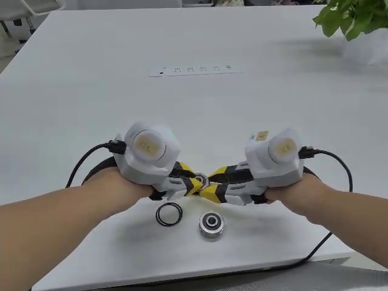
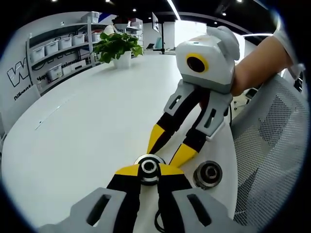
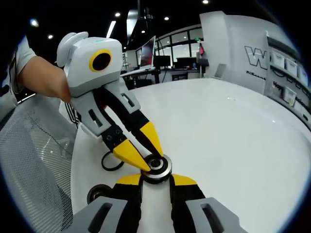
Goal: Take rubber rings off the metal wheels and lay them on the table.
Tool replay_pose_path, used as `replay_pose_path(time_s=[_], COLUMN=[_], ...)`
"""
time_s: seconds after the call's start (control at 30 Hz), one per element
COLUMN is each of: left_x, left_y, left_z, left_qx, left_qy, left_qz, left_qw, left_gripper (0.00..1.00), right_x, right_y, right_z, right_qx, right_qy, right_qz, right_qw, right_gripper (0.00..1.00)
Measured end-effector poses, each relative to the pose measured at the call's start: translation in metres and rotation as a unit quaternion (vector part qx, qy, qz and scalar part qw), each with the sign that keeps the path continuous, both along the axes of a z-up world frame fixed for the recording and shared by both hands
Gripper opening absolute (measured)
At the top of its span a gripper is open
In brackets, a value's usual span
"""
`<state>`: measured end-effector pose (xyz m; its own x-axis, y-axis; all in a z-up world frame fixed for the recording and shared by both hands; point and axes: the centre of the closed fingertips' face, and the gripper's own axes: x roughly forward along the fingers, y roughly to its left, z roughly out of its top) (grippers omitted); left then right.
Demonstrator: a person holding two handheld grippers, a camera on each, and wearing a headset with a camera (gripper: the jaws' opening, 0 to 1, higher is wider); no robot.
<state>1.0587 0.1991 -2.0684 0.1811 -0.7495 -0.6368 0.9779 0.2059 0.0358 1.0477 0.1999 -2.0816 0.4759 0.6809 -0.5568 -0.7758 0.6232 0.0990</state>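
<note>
A small metal wheel (image 1: 200,180) with a black rubber ring on its rim hangs just above the table between both grippers. My left gripper (image 2: 149,171) is shut on this wheel (image 2: 148,166), one yellow tip on each side. My right gripper (image 3: 156,178) meets it head-on, its tips closed against the ringed rim of the wheel (image 3: 158,166). A loose black rubber ring (image 1: 168,214) lies flat on the table below the left gripper (image 1: 195,184). A second metal wheel (image 1: 211,223) stands beside that ring, below the right gripper (image 1: 207,182).
The white table (image 1: 200,109) stretches far ahead, with a strip of sockets (image 1: 194,70) set in its middle. A potted plant (image 1: 354,18) stands at the far right corner. The table's near edge (image 1: 182,280) runs just behind the loose ring. A mesh chair (image 2: 272,145) is alongside.
</note>
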Motion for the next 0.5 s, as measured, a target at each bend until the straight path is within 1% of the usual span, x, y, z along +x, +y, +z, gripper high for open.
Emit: replay_pose_path(time_s=[0.27, 0.3, 0.33, 0.37, 0.5], left_x=[-0.0002, -0.0002, -0.0003, -0.0003, -0.0004], left_y=[-0.0002, -0.0002, -0.0002, -0.0002, -0.0002], left_z=[0.0001, 0.0001, 0.0001, 0.0001, 0.0003], left_qx=[0.000, 0.000, 0.000, -0.001, -0.002], left_qy=[0.000, 0.000, 0.000, 0.001, 0.000], left_qz=[0.000, 0.000, 0.000, 0.001, 0.002], left_qw=[1.0000, 1.0000, 1.0000, 1.0000, 1.0000], left_gripper=[0.08, 0.08, 0.08, 0.08, 0.08], right_x=[-0.0001, -0.0007, -0.0015, -0.0023, -0.0024], right_y=[-0.0011, -0.0014, -0.0039, -0.0030, -0.0041], right_z=[-0.0001, -0.0007, -0.0028, -0.0019, -0.0024], right_qx=[0.005, 0.003, -0.006, -0.002, -0.001], right_qy=[0.003, 0.005, 0.004, 0.004, 0.007], right_qz=[0.000, 0.001, 0.002, 0.004, 0.003], right_qw=[1.0000, 1.0000, 1.0000, 1.0000, 1.0000], right_gripper=[0.18, 0.16, 0.14, 0.13, 0.11])
